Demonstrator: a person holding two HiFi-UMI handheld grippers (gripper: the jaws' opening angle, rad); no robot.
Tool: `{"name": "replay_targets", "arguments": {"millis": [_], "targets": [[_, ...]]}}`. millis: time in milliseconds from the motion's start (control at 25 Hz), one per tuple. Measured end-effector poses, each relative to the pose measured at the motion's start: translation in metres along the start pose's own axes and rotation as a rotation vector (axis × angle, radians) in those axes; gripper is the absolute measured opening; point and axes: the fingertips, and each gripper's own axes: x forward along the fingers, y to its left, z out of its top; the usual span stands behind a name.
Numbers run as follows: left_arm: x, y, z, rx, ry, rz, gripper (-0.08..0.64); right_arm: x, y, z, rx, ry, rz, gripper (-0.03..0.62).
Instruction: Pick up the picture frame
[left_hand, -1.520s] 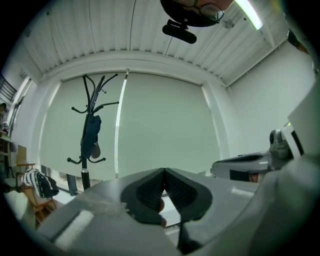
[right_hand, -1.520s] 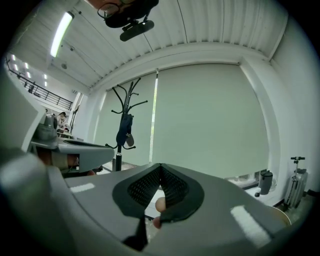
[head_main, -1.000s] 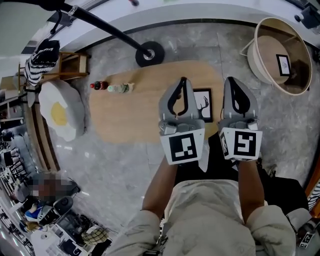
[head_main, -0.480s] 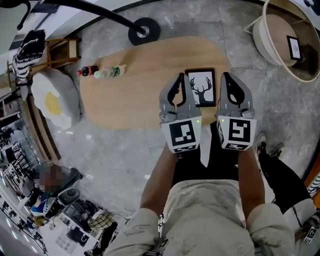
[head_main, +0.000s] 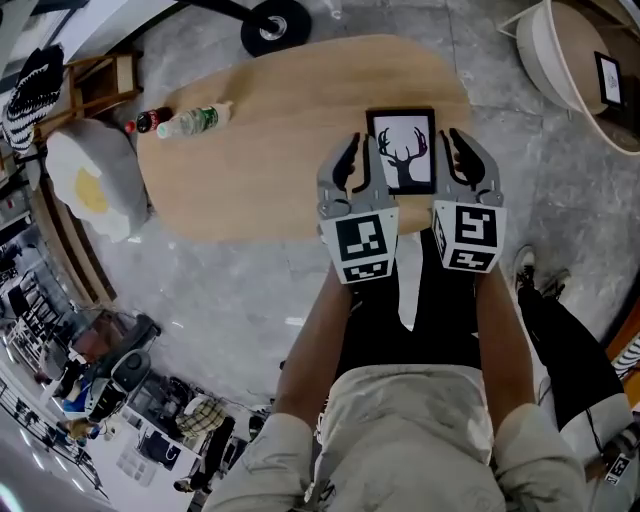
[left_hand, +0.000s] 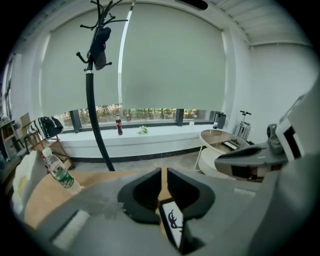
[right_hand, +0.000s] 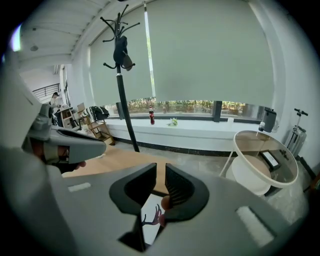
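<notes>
1. Lying flat on the wooden counter (head_main: 250, 150), the picture frame (head_main: 402, 150) sat between the two grippers.
2. The left gripper (head_main: 348, 162) and right gripper (head_main: 462, 158) had fingers that had just been opening, narrowly apart and empty.
3. A round basket (head_main: 538, 48), cut off by the picture's edge, held another small frame (head_main: 610, 78).

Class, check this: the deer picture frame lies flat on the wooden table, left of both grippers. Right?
No. The head view shows the picture frame lying flat on the wooden table between the left gripper and the right gripper, not left of both. Both grippers' jaws have just been opening, holding nothing.
</notes>
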Motion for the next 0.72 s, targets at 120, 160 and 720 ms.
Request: {"name": "replay_targets", "arguments": {"millis": [120, 160, 720], "targets": [[0.011, -0.001, -0.020, -0.007, 0.038, -0.007, 0.054, 0.009, -0.002, -0.021, 0.016, 0.044, 0.001, 0.055], [0.014, -0.003, -0.026, -0.013, 0.051, -0.013, 0.058, 0.012, -0.002, -0.028, 0.015, 0.060, 0.004, 0.055], [0.046, -0.008, -0.125, -0.070, 0.252, -0.058, 0.109, 0.049, -0.005, -0.120, 0.073, 0.257, 0.013, 0.098]]}}
